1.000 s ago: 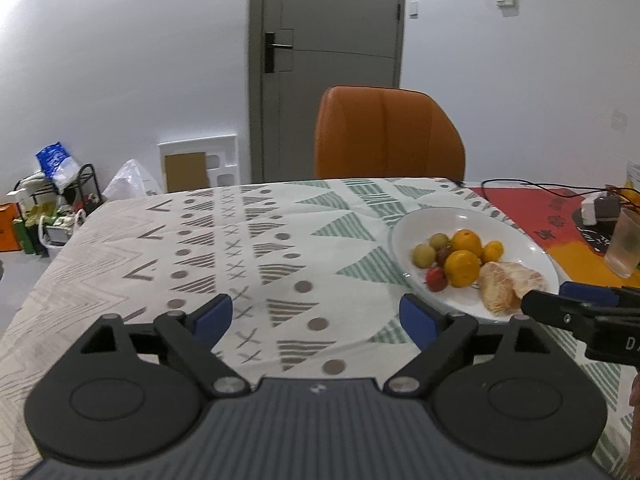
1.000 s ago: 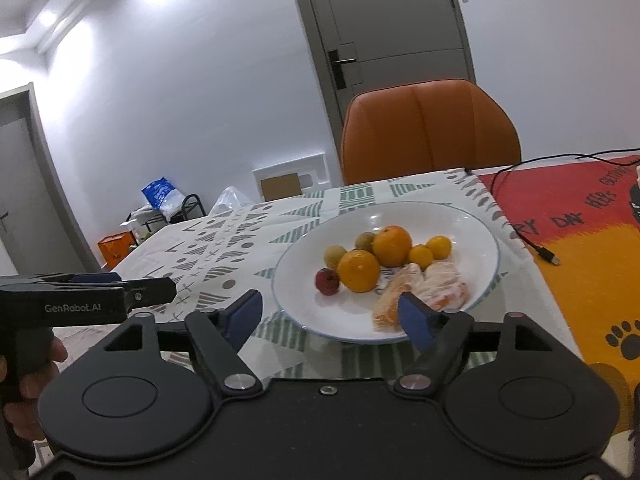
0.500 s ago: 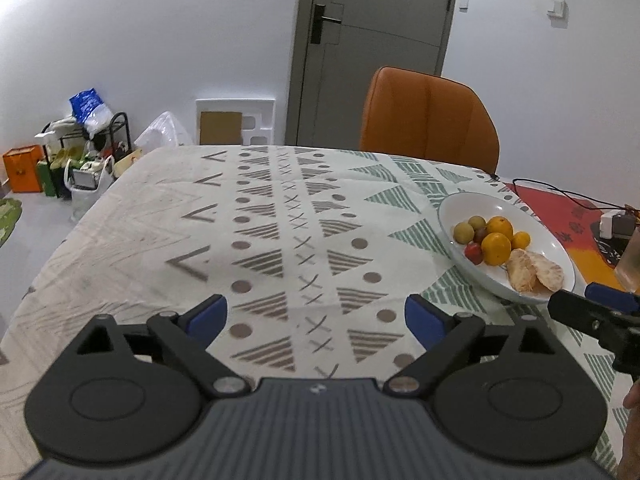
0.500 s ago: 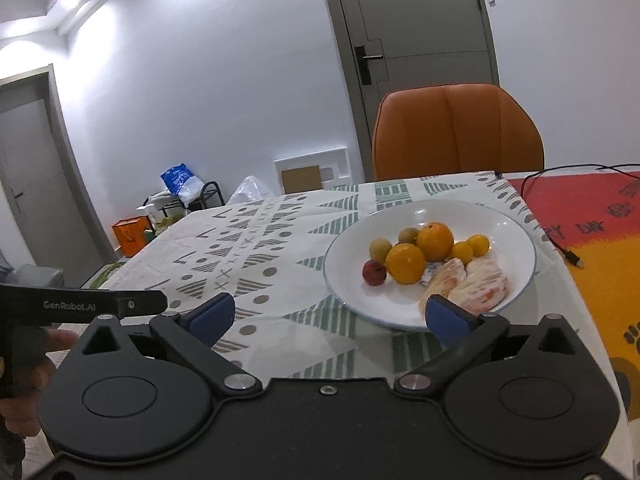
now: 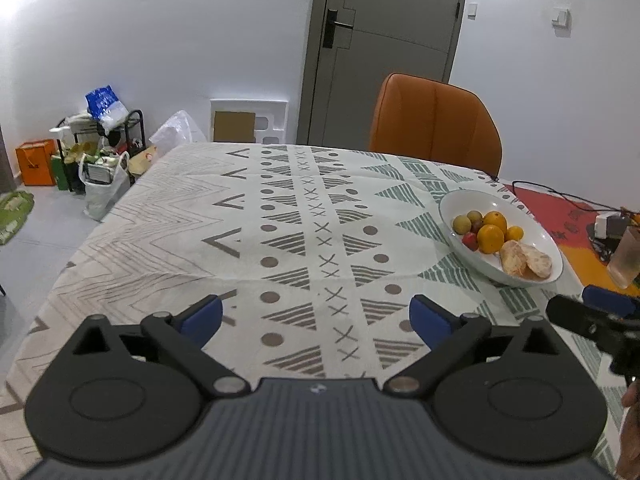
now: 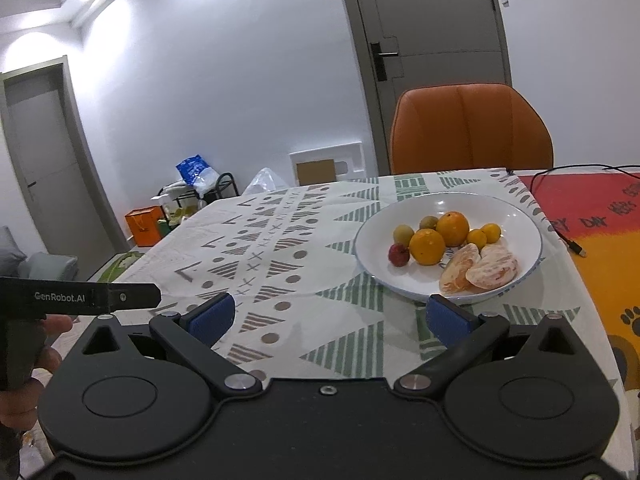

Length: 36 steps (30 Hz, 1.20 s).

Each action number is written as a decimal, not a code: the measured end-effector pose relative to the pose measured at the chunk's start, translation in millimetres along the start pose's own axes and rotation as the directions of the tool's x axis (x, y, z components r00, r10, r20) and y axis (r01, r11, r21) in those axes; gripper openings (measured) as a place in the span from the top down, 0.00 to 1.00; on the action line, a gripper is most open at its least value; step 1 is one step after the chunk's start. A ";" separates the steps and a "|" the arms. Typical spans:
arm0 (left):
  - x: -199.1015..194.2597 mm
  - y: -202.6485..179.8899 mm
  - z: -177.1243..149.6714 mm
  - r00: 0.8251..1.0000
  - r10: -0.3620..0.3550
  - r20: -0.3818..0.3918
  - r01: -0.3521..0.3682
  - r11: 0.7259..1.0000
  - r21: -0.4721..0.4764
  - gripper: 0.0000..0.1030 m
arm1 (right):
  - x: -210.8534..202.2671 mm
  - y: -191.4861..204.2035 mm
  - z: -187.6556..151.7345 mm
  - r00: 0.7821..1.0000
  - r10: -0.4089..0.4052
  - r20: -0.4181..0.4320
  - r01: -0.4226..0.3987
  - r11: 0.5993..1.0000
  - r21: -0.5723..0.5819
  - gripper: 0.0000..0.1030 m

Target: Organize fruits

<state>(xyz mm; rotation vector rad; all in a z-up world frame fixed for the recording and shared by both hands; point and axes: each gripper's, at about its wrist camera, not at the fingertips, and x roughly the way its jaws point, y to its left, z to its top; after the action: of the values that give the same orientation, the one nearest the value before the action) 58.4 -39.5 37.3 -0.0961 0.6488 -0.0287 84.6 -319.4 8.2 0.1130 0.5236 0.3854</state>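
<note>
A white plate [image 6: 516, 216] of fruit sits on a patterned tablecloth [image 5: 280, 216], near the table's right side. On the plate are two oranges [image 6: 428, 246], two small yellow citrus fruits, two greenish-brown round fruits, one small red fruit [image 6: 399, 255] and two peeled citrus halves [image 6: 493, 272] at the plate's near edge. The right gripper [image 6: 328, 316] hovers just short of the plate's near rim, its blue-padded jaws spread wide and empty; the plate lies ahead of it and slightly right. The left gripper [image 5: 316, 316], also wide apart and empty, is well left of the plate, over bare cloth. The right one is judged nearer, so a reach forward from it looks likeliest. The peeled halves lie lengthwise, roughly left to right. Right of the plate is a red and orange mat [image 6: 592, 216] with a black cable. Beyond the plate stand an orange chair [image 6: 472, 128], a grey door and white walls
</note>
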 end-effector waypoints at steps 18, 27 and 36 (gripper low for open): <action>-52.9 13.6 -16.3 0.999 0.017 0.030 -0.017 1.000 0.008 0.03 | -35.8 17.0 -3.6 1.000 0.015 0.013 -0.015 1.000 0.012 0.00; -77.9 22.8 -27.2 0.998 0.027 0.056 -0.026 1.000 -0.004 0.03 | -56.7 31.7 -3.2 0.999 0.018 0.041 -0.017 1.000 -0.013 0.00; -95.9 12.8 -32.1 0.995 0.029 0.100 -0.033 0.999 0.040 0.01 | -70.1 46.7 -8.1 0.998 -0.007 0.061 0.010 0.998 -0.058 0.00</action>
<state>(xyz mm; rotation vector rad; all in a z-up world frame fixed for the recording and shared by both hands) -37.4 -23.9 68.3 -0.0465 0.5502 -0.0072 9.3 -303.3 43.3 0.0665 0.4520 0.3874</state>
